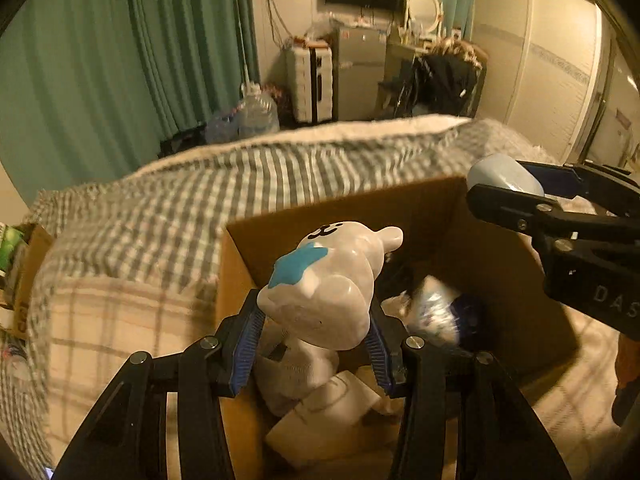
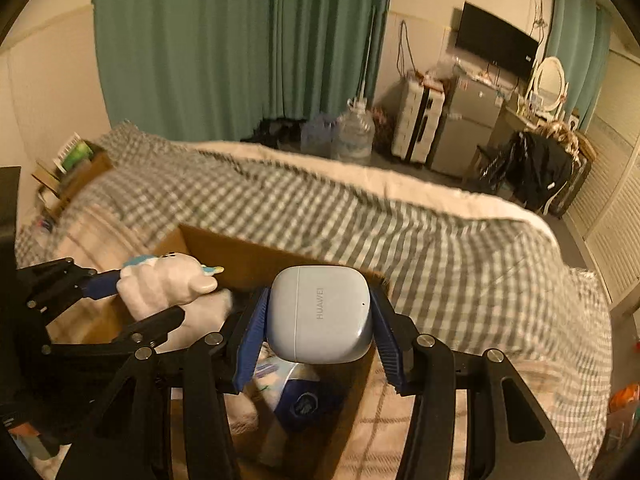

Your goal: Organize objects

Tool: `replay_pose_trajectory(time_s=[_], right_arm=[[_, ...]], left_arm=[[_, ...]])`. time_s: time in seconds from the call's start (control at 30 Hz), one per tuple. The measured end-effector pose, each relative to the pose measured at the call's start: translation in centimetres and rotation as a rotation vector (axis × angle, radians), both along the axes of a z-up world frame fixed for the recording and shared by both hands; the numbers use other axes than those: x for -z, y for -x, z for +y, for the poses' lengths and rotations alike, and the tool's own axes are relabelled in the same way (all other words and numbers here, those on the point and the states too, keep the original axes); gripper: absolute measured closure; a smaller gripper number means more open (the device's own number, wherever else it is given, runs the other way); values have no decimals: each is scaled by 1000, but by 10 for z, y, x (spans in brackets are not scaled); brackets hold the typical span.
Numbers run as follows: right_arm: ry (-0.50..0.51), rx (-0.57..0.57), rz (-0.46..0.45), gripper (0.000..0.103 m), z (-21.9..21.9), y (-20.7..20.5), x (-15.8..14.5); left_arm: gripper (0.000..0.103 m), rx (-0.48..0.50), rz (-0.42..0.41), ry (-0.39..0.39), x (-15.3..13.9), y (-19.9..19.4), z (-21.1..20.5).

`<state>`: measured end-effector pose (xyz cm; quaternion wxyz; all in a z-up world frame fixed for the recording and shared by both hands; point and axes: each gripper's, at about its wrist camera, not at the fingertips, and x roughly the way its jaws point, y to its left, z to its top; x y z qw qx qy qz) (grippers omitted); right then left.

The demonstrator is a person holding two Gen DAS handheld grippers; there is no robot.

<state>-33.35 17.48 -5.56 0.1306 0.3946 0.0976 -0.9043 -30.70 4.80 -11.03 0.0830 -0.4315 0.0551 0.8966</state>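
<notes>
White glazed animal figurine with a blue star sits clamped between the blue pads of the left tool, above the open cardboard box on the checked bed. Further right, the right tool grips a pale blue Huawei earbud case over the same box.

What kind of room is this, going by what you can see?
Most likely a bedroom in someone's home. A bed with a checked blanket fills the middle, green curtains hang behind it, and a dressing table mirror stands near a wall-mounted TV and a suitcase.
</notes>
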Motion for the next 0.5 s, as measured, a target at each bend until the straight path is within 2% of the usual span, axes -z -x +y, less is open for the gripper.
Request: replay_pose_trajectory(time_s=[0.13,0.23,0.3,0.33,0.4,0.47,0.5], right_arm=[[9,-9,-15,53,1,8,22],[66,6,-19,51,8,7,26],[97,7,8,32,12,1,17],[102,13,21,31,10,0,11],[111,23,53,30,14,-8,-3],[110,41,85,29,18,-20,-21],[106,53,97,28,22,-26,-28]], left_arm=[[54,1,-19,5,17,3,1],[54,21,-18,6,20,2,5],[50,48,-3,34,17,-2,10],[48,58,8,34,13,1,11],[25,60,39,35,2,-8,13],[15,42,77,20,-14,-18,14],[15,35,92,1,-23,-25,13]])
